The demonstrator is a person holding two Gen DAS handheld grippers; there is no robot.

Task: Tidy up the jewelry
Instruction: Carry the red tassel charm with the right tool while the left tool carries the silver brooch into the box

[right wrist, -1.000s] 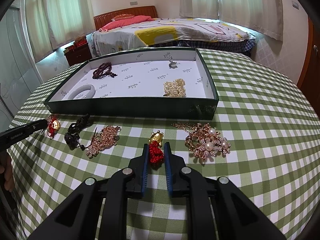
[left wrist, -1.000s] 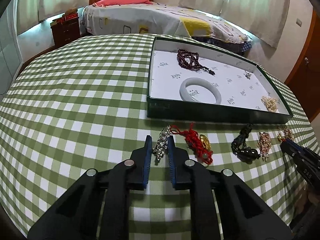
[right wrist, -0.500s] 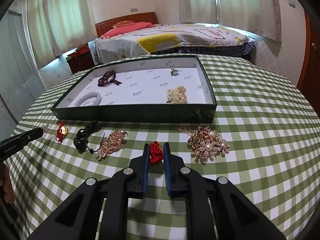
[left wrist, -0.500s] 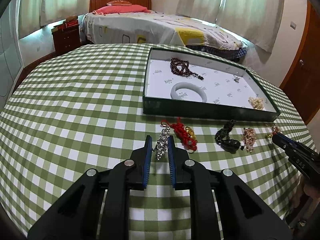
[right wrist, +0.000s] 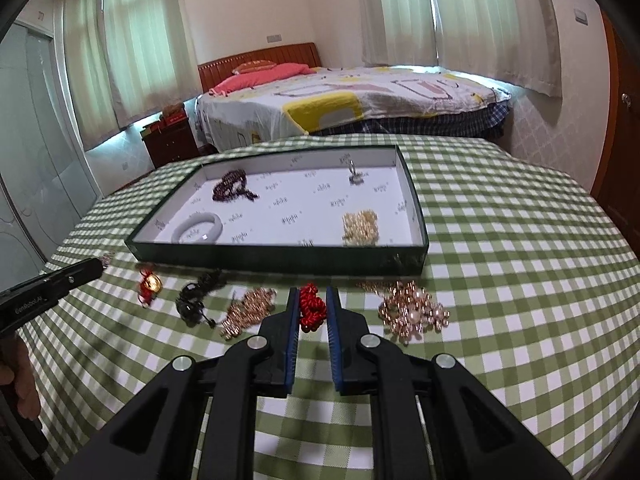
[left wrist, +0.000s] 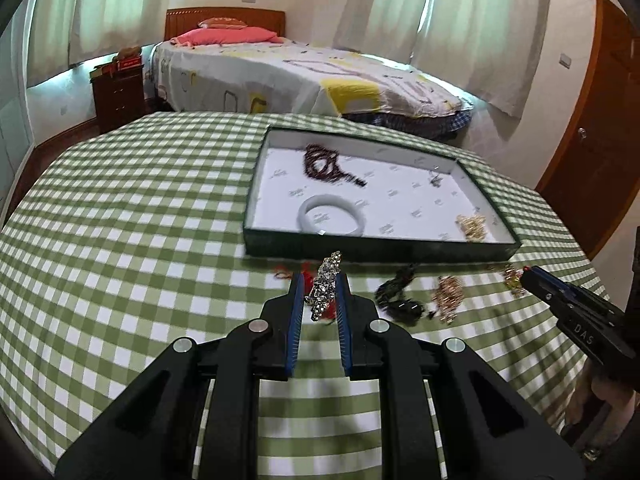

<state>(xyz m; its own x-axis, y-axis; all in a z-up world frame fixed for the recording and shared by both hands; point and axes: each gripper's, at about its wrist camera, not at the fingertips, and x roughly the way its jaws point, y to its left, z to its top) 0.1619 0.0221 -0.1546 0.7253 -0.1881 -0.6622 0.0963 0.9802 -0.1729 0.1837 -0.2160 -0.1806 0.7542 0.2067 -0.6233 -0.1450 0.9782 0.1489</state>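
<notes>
My left gripper (left wrist: 320, 280) is shut on a silver rhinestone piece (left wrist: 325, 285), held up in front of the dark green tray (left wrist: 376, 247). The tray holds a white bangle (left wrist: 332, 216), a dark bead bracelet (left wrist: 322, 162), a small silver charm (right wrist: 354, 174) and a gold pearl piece (right wrist: 360, 228). My right gripper (right wrist: 313, 294) is shut on a red knotted cord (right wrist: 312, 307), above the checked cloth. On the cloth lie a pearl brooch (right wrist: 416, 310), a rose-gold chain (right wrist: 248, 312), a black bead piece (right wrist: 194, 300) and a red-and-gold pendant (right wrist: 150, 284).
The round table wears a green checked cloth (left wrist: 120, 240), which curves away at the left and right edges. Behind it stand a bed (left wrist: 304, 80) and a dark nightstand (left wrist: 120, 92). A wooden door (left wrist: 600, 140) is at the right. A hand (right wrist: 20, 376) shows at the left edge.
Both grippers have risen and pulled back from the tray, each carrying its piece. The rhinestone piece and the red cord now hang off the cloth.
</notes>
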